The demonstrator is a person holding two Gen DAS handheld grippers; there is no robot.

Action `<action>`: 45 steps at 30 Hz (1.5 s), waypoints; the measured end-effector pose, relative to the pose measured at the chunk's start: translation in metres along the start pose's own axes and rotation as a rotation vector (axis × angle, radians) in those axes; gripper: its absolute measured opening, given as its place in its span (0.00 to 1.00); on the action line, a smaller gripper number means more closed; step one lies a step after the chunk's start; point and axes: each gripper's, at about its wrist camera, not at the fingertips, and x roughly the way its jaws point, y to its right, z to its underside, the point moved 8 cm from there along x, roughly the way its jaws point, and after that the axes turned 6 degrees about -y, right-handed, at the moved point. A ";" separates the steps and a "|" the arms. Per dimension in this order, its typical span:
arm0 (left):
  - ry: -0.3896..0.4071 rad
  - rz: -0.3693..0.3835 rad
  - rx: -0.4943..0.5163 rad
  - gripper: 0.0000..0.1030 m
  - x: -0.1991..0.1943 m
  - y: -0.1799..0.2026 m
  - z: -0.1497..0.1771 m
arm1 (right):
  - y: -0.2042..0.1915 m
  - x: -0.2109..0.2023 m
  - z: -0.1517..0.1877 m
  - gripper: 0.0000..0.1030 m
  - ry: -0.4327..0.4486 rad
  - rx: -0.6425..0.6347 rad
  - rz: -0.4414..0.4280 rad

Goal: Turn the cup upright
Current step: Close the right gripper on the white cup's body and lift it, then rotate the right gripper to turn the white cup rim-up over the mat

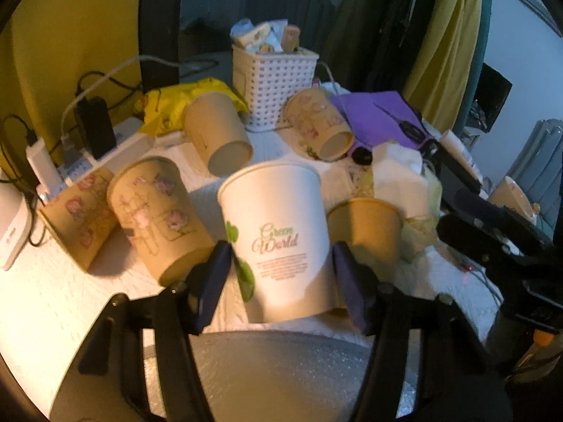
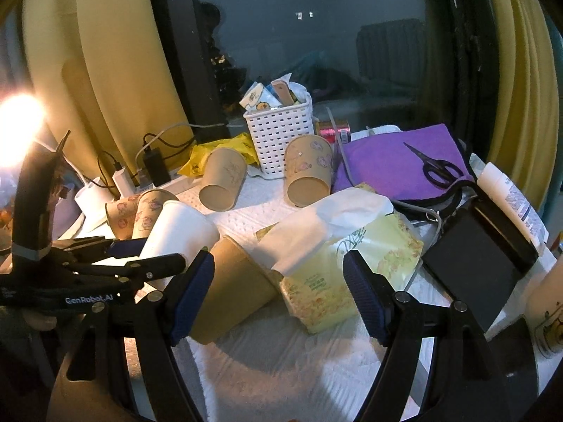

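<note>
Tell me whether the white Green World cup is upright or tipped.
Upright, slightly tilted. The white cup sits between the left claw fingers, wide rim on top, lettering right way up; brown cups around it lie tipped.

place: home room, cluttered table (image 2: 281, 362) | landmark: white plastic basket (image 2: 281, 137) of sachets | behind it: dark night window (image 2: 316, 35), yellow curtains (image 2: 105, 70) | left of it: chargers on power strip (image 2: 151, 165) | right of it: purple cloth (image 2: 387, 165), scissors (image 2: 436, 168) | in front: tissue pack (image 2: 352, 246)
</note>
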 end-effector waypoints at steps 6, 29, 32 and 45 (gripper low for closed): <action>0.056 -0.008 0.017 0.59 -0.033 0.002 0.005 | -0.015 -0.019 0.000 0.76 0.018 -0.013 -0.001; 0.187 -0.017 0.056 0.59 -0.145 0.009 0.100 | -0.106 -0.094 0.036 0.76 0.031 -0.061 -0.079; 0.186 -0.043 0.067 0.59 -0.148 0.010 0.118 | -0.117 -0.098 0.049 0.76 0.005 -0.050 -0.110; 0.185 -0.042 0.048 0.59 -0.166 0.015 0.200 | -0.166 -0.112 0.100 0.76 -0.081 -0.065 -0.187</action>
